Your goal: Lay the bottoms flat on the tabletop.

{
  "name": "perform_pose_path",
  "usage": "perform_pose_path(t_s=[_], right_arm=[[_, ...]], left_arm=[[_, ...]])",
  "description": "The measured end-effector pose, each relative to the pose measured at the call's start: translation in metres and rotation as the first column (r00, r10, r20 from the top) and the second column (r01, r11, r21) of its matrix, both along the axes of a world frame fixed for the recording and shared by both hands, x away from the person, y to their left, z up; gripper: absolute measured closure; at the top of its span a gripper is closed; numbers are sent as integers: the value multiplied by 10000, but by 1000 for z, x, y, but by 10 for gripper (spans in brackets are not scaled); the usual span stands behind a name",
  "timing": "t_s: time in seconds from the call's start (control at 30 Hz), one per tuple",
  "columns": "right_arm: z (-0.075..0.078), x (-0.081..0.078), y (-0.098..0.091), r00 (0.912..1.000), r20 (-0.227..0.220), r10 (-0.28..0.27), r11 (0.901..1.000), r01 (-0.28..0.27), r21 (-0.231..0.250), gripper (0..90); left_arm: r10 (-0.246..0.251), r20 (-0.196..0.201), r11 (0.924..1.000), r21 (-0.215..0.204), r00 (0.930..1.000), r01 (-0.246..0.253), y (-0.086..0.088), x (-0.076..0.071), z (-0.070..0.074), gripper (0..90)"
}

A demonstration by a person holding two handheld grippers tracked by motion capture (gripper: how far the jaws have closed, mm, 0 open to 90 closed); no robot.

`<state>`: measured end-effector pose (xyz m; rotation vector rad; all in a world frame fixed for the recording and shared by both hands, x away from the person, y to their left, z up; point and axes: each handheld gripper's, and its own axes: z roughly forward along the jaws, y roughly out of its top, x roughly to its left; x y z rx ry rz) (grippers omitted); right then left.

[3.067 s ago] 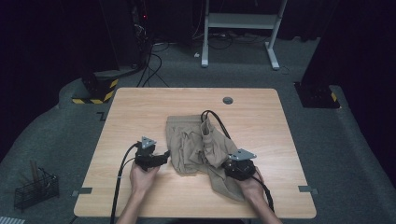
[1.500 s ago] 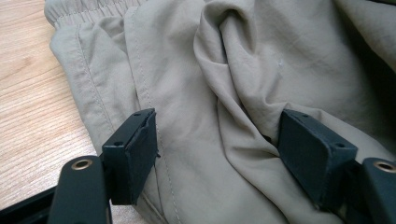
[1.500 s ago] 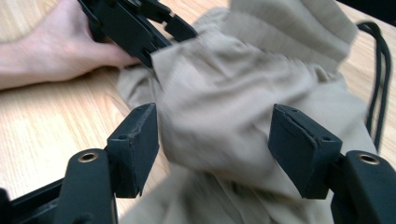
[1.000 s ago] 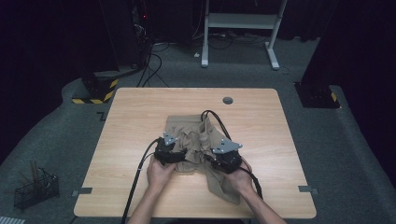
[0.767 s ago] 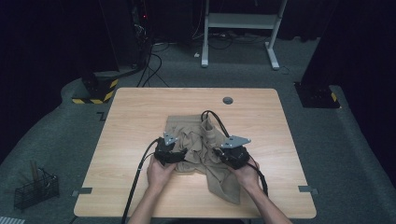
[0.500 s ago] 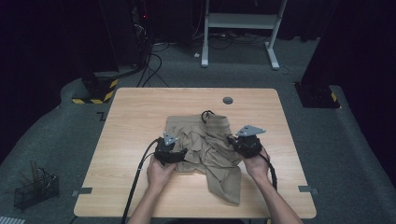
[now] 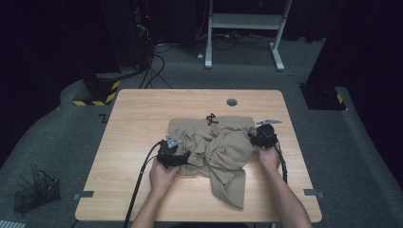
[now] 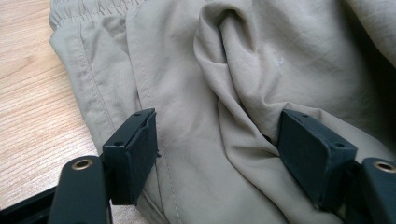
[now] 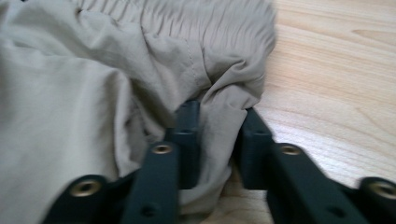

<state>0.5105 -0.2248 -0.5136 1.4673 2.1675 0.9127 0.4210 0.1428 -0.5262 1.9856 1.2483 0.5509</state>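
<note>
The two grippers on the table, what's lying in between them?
Crumpled tan shorts fill the stretch between the left gripper and the right gripper in the high view, with no bare table between them.

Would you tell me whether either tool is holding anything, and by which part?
The right tool pinches the khaki shorts at a fold by the waistband corner; the left tool is open over the cloth.

garment: 1 (image 7: 214, 147) | grippers: 2 | table: 1 (image 7: 138, 118) | wire basket: 1 (image 7: 35, 192)
</note>
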Motion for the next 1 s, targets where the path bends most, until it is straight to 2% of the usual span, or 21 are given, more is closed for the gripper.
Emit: perform_pose_path(t_s=[0.07,0.13,0.2,0.23,0.3,0.37,0.47,0.57,0.63,0.67,0.7,0.77,0.83,0.97,1.0], right_arm=[[0,-1,-1,10000,-14,21,10000,-21,-73,621],[3,-3,-5,9998,-79,-167,9998,168,137,551],[9,-8,-9,9997,100,-229,9996,228,193,518],[14,-12,-10,9994,225,-251,9995,247,182,504],[26,-21,-10,9962,869,-14,10000,7,81,488],[38,-32,-9,9914,1303,152,9998,-164,77,464],[51,-49,1,9807,1732,910,9949,-972,278,459],[50,-61,23,9672,1436,2097,9773,-2119,-2,471],[40,-62,38,9541,859,2870,9578,-2874,-83,565],[33,-61,44,9489,654,3088,9510,-3072,-341,616],[27,-59,49,9458,491,3211,9462,-3182,-595,677],[16,-50,51,9449,-50,3273,9448,-3273,-164,736],[12,-45,52,9460,-168,3236,9458,-3239,-214,765],[8,-37,57,9449,129,3271,9337,-3211,-1586,806],[7,-34,57,9460,234,3233,9339,-3150,-1692,810]], left_arm=[[15,-10,10000,-9,10000,-15,0,0,0,288],[11,-4,10000,-3,10000,-11,0,0,0,288],[20,1,10000,-10,10000,-20,0,0,0,288],[14,-1,10000,3,10000,-14,0,0,0,288],[20,0,10000,-2,10000,-20,0,0,0,288],[20,1,10000,-1,10000,-20,0,0,0,288],[-3,-8,10000,11,10000,3,0,0,0,288],[-60,5,10000,16,10000,60,0,0,0,296],[-141,25,9999,0,9999,141,1,1,0,303],[-206,27,9998,18,9998,206,2,1,0,307],[-229,15,9997,6,9997,229,2,2,0,313],[-274,-3,9996,16,9996,274,3,3,0,321],[-272,-51,9995,127,9996,272,6,4,2,339],[-409,-100,9987,290,9991,412,12,7,3,389],[-404,-155,9987,315,9991,409,15,7,4,396]])
